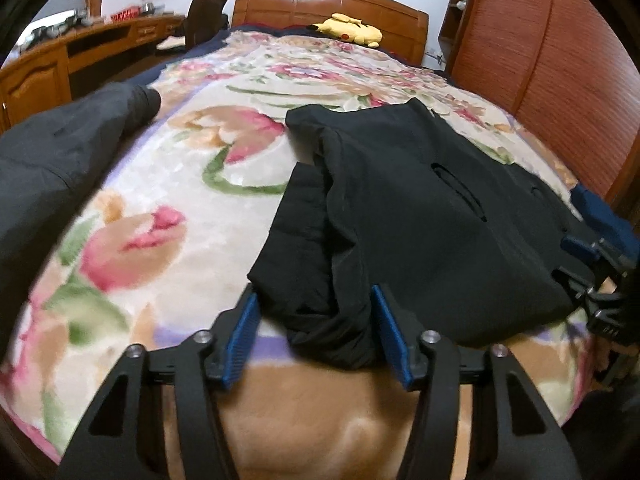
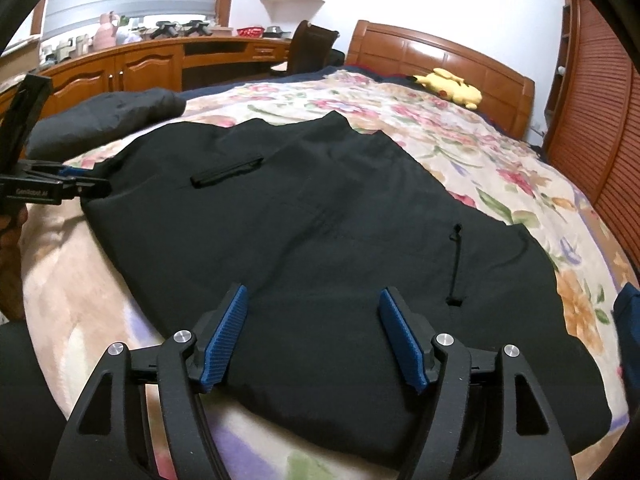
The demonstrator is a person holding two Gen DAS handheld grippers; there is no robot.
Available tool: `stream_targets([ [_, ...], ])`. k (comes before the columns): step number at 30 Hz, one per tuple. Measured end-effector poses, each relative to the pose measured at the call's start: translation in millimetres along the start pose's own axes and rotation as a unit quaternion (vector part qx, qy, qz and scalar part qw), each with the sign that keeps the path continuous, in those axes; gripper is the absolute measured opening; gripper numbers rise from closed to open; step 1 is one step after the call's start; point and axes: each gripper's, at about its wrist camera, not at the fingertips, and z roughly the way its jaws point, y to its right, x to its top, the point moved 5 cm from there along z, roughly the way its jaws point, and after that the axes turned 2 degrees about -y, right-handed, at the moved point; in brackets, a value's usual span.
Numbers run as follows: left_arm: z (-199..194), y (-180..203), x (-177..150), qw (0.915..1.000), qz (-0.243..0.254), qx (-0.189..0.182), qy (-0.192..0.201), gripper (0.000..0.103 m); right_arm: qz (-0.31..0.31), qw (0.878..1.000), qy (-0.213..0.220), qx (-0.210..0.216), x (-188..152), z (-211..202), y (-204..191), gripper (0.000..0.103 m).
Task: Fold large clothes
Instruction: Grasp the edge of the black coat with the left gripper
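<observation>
Black garment [image 2: 320,240] is lying partly folded on the floral blanket [image 2: 500,168] of the bed, filling the centre of the right wrist view and the centre-right of the left wrist view. Two zip pockets are showing on its top layer, plus a drawcord [image 2: 456,264] hanging right of centre in the right wrist view.

Left gripper [image 1: 314,332] is sitting at bottom centre of its own view, w/ blue pads [image 1: 242,332] standing apart on either side of a bunched corner of the garment at the lower edge. Fabric is lying between the pads, but they're not pressing on it: a gap is showing on both sides, so fingers are released.

Right gripper [image 2: 316,332] is sitting at bottom centre of its view, pads spread wide over the garment's near edge. Fabric is passing under and between them w/o being pinched; fingers released here too.

Each gripper is also showing in the other's view: left one at the far left edge of the right wrist view, right one at the far right edge of the left wrist view, both at the garment's edges.

A dark grey garment [image 1: 60,152] is lying at the left of the bed. Yellow plush [image 1: 352,30] is resting by the headboard [image 1: 332,0] at upper centre. Wooden desk [image 2: 140,60] is running along upper left.
</observation>
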Motion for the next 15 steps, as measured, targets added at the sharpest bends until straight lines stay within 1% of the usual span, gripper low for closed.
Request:
stream_targets([
  [1,0,1,1,1.0000,-0.002,-0.005,-0.002,0.045,0.002,1.000,0.000,0.002,0,0,1,0.070],
  [2,-1,3,1,1.0000,-0.001,-0.009,-0.004,0.039,0.004,1.000,0.000,0.005,0,0,1,0.070],
  [4,-3,7,2,1.0000,0.005,-0.002,-0.008,0.031,0.006,1.000,0.000,0.010,-1,-1,3,0.070],
  [6,-9,14,4,0.9997,0.016,0.015,-0.007,0.014,0.006,1.000,0.002,0.014,-3,-4,4,0.070],
  [8,-15,20,8,0.9992,0.025,0.029,-0.003,0.010,0.005,1.000,0.003,0.017,-5,-8,6,0.070],
  [10,-28,32,16,0.9979,0.042,0.048,0.014,0.008,0.005,1.000,0.002,0.020,-6,-12,8,0.070],
  [15,-60,60,39,0.9954,0.061,0.051,0.054,0.006,0.007,1.000,0.003,0.023,-12,-22,17,0.071],
])
